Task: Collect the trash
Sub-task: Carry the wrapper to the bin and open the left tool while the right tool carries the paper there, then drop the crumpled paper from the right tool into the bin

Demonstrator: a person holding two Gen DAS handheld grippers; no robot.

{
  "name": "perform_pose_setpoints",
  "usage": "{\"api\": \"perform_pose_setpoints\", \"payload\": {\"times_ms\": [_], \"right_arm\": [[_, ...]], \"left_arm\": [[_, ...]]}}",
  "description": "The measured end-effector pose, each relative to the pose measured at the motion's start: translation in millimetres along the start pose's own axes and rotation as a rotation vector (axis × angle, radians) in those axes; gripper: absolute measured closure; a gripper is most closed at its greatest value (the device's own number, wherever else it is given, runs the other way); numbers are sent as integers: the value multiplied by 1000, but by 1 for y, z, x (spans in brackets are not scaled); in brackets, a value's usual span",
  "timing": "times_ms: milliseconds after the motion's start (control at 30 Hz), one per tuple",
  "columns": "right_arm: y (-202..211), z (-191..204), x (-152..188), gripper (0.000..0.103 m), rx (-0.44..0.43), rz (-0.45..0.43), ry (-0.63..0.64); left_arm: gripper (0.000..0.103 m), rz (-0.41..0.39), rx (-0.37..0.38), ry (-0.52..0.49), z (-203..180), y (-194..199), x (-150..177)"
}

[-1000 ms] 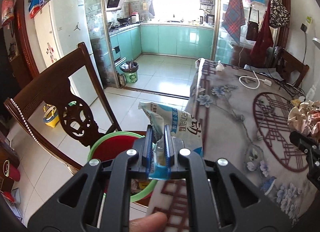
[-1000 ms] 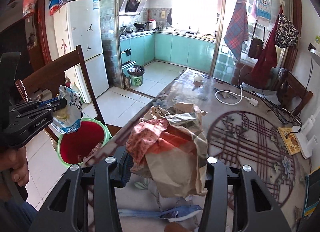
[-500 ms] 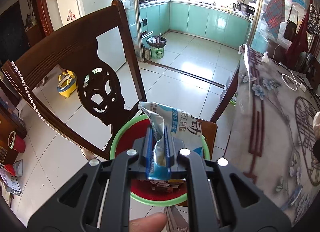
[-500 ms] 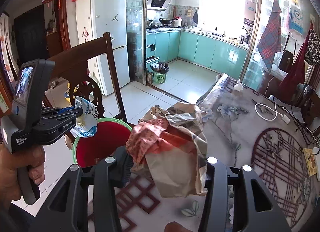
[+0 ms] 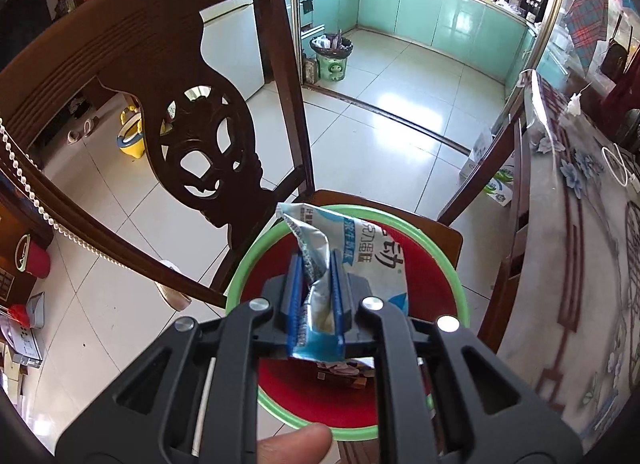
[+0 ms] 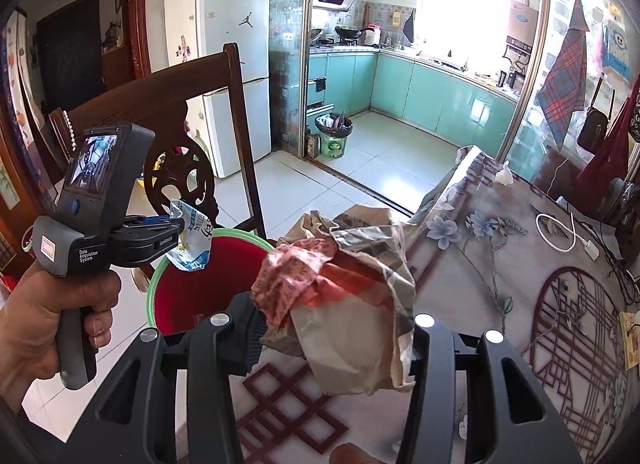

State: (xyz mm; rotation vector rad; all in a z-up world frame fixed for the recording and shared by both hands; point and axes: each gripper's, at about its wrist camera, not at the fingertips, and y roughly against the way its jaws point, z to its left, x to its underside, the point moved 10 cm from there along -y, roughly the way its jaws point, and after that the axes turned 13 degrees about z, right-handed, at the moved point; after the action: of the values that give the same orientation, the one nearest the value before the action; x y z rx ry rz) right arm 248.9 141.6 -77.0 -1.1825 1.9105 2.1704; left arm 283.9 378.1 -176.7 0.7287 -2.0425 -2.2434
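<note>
My left tool (image 5: 314, 284) over the red bin (image 5: 448, 288) on the chair seat, jaws just easing apart, wrapper (image 5: 360, 260) between them, my right tool (image 6: 332, 328) clamping crumpled paper (image 6: 352, 288) above the bench (image 6: 500, 248) edge, open floor beyond.

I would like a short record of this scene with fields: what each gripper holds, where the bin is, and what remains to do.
left gripper: jaws just opening, blue-white wrapper between them, above the bin
right gripper: shut on crumpled paper bag, over the table edge
bin: red, green rim, on the chair seat
remaining: both pieces not yet in bin
</note>
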Motion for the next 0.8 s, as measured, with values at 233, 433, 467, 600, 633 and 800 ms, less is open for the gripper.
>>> {"api": "perform_pose_setpoints", "payload": {"times_ms": [233,433,467,600,633,800], "right_arm": [[-11,8,-2,58,-4,12,14],[-14,18,-5,58,-18,14,39],[-15,21,-6,58,-21,13,43],[-18,35,-13,58,-41,11,61],[-20,40,-15,57,-46,10,67],[-27,69,-26,57,-87,8,98]], "left_arm": [[40,-36,-31,21,7,12,-5],[5,-154,-81,111,34,49,-21],[5,-175,-97,132,41,56,-24],[5,-260,-139,243,77,89,-30],[5,-279,-147,271,85,97,-30],[5,-350,-194,372,121,126,-28]]}}
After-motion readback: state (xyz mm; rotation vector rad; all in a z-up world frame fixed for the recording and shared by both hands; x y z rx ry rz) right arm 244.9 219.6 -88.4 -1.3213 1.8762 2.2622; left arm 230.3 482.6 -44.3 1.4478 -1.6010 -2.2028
